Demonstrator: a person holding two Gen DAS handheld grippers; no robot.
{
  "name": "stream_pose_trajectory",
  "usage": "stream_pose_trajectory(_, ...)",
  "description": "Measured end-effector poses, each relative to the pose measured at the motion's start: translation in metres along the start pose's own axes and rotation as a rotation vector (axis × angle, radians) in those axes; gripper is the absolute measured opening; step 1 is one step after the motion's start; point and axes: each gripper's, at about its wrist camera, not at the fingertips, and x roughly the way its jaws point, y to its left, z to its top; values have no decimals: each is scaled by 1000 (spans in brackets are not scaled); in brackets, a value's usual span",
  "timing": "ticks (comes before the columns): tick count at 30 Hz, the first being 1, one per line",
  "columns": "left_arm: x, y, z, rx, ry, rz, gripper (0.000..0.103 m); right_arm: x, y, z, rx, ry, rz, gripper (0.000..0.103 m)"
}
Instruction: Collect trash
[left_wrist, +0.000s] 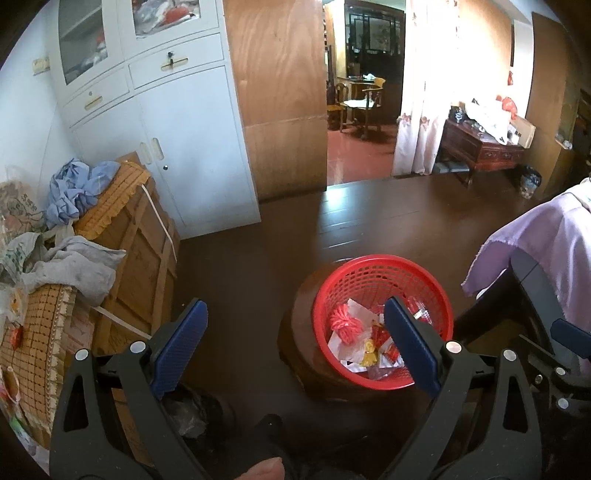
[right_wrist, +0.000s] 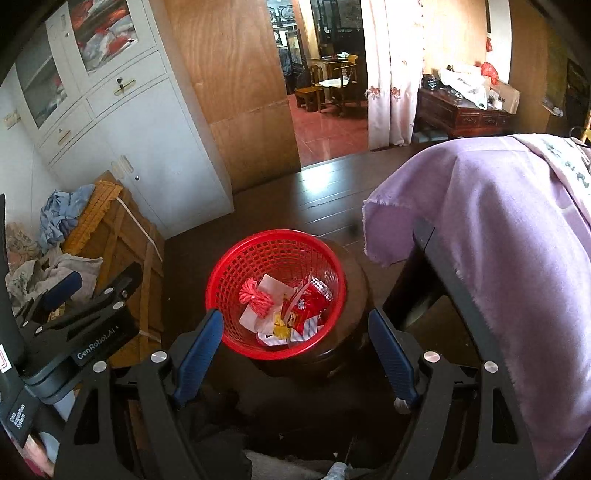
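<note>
A red plastic basket stands on a dark round wooden stool. It holds trash: a red yarn bundle, white paper scraps and red and yellow wrappers. The basket also shows in the right wrist view, with the yarn and a red packet inside. My left gripper is open and empty, above and to the left of the basket. My right gripper is open and empty, just above the basket's near rim. The left gripper body shows at the left of the right wrist view.
A table draped in a purple cloth stands close on the right. Wooden crates piled with mats and rags sit on the left, before a white cabinet. A dark wooden floor leads to an open doorway.
</note>
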Motion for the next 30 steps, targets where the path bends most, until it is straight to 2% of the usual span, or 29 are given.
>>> stream_pose_trajectory(12,-12,-4,3,-5,-10,-34,93,-10,-4,-8,-1,-4,-4,80)
stream_pose_trajectory(30,-11,-4,2,2,4,-40,93,-2,-2,-12,-10,34,10,80)
